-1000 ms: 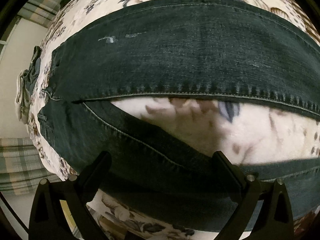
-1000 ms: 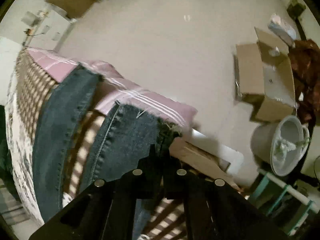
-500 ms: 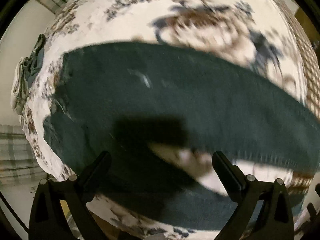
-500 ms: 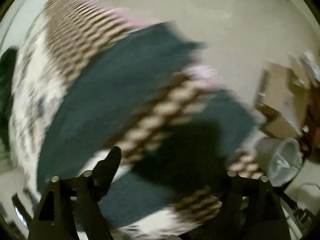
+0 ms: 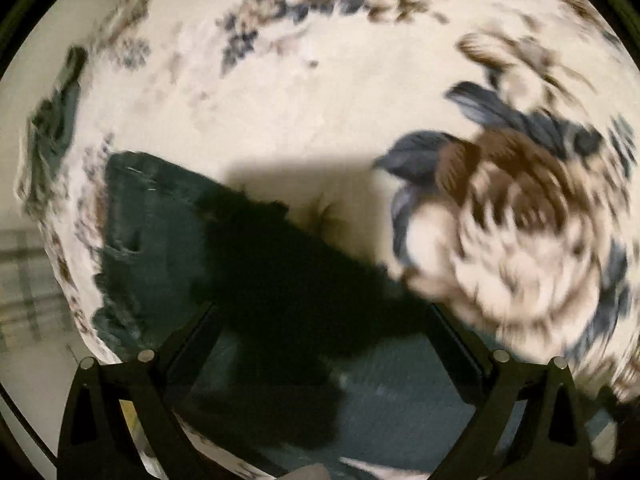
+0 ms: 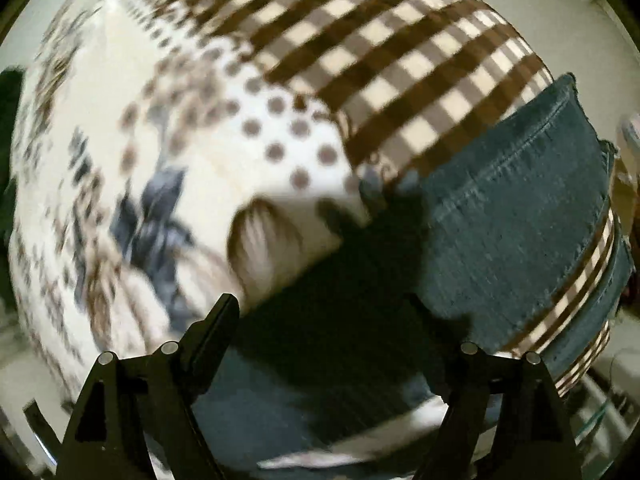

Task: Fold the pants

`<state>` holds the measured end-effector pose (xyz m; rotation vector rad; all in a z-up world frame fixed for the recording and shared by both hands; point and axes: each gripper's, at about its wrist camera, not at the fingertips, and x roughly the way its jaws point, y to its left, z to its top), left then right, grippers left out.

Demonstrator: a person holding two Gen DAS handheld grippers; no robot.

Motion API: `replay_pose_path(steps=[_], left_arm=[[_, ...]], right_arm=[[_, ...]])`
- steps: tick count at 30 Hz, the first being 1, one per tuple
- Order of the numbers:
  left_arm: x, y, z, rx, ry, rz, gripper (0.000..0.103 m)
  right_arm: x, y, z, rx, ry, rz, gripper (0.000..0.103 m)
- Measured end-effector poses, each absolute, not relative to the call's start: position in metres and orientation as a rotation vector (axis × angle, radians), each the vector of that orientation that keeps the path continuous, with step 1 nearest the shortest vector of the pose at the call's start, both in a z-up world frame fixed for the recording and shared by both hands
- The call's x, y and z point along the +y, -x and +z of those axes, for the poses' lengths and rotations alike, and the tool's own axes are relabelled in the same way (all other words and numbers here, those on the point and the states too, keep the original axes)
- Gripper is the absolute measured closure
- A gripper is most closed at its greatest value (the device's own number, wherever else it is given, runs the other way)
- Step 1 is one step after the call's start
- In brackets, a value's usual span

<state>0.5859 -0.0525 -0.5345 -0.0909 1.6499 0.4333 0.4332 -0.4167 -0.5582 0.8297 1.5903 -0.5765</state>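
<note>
Dark blue jeans [image 5: 156, 240] lie flat on a floral blanket [image 5: 320, 92]; the left wrist view shows their waist end at lower left, partly under a dark shadow. My left gripper [image 5: 320, 320] hangs above them, open, with nothing between its fingers. In the right wrist view the leg ends of the jeans [image 6: 516, 220] stretch to the right over a brown checked cloth [image 6: 400, 40]. Over the denim, my right gripper [image 6: 324, 312] stands open and holds nothing. Both pictures are blurred by motion.
A crumpled dark green garment [image 5: 52, 128] lies at the blanket's left edge. Pale floor [image 5: 24, 392] shows beyond that edge. The checked cloth ends at the right, where clutter on the floor is barely visible.
My right gripper let go of the jeans' hem and opened, then swept across the legs. The left gripper stayed open and moved over the blanket, so the jeans slid down and left in its view.
</note>
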Motion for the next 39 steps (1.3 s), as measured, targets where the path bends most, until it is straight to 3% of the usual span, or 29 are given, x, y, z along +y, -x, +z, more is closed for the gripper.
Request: replay_pose_path(steps=[5,8,10,11,12,13,14,15,19,28,32,39], left_arm=[[-0.027,-0.603,-0.571,1.731,0.133,0.501,0.005],[-0.013,-0.597,-0.582,1.744,0.181,0.511,0.024],[-0.008,-0.589,-0.581,1.718,0.212,0.488,0.054],[-0.005,-0.585,-0.578,1.702,0.215,0.485,0.063],[-0.002,-0.582,-0.574,1.687,0.221,0.482,0.08],[0.001,-0.577,-0.57,1.666,0.235,0.474,0.089],[0.005,-0.572,-0.567,1.65,0.248,0.466,0.091],[0.008,-0.566,-0.564,1.631,0.265,0.45,0.092],[0.025,-0.535,-0.547,1.549,0.324,0.382,0.097],[0.062,-0.427,-0.488,1.351,0.444,0.285,0.099],[0.034,-0.413,-0.449,1.296,0.497,0.292,0.1],[0.042,-0.33,-0.443,1.259,0.571,0.355,0.1]], right_arm=[[-0.429,-0.446,-0.575,1.609,-0.878,-0.7,0.019],[-0.434,-0.445,-0.577,1.594,-0.917,-0.743,0.02],[-0.435,-0.446,-0.574,1.585,-0.917,-0.768,0.029],[-0.437,-0.444,-0.571,1.585,-0.91,-0.784,0.039],[-0.439,-0.44,-0.568,1.585,-0.907,-0.8,0.046],[-0.442,-0.437,-0.565,1.581,-0.904,-0.827,0.062],[-0.447,-0.431,-0.561,1.575,-0.91,-0.844,0.076],[-0.451,-0.422,-0.558,1.567,-0.916,-0.852,0.082],[-0.456,-0.41,-0.549,1.529,-0.936,-0.821,0.096],[-0.426,-0.363,-0.489,1.422,-0.857,-0.671,0.098],[-0.421,-0.317,-0.458,1.387,-0.846,-0.596,0.098],[-0.412,-0.248,-0.459,1.371,-0.835,-0.51,0.098]])
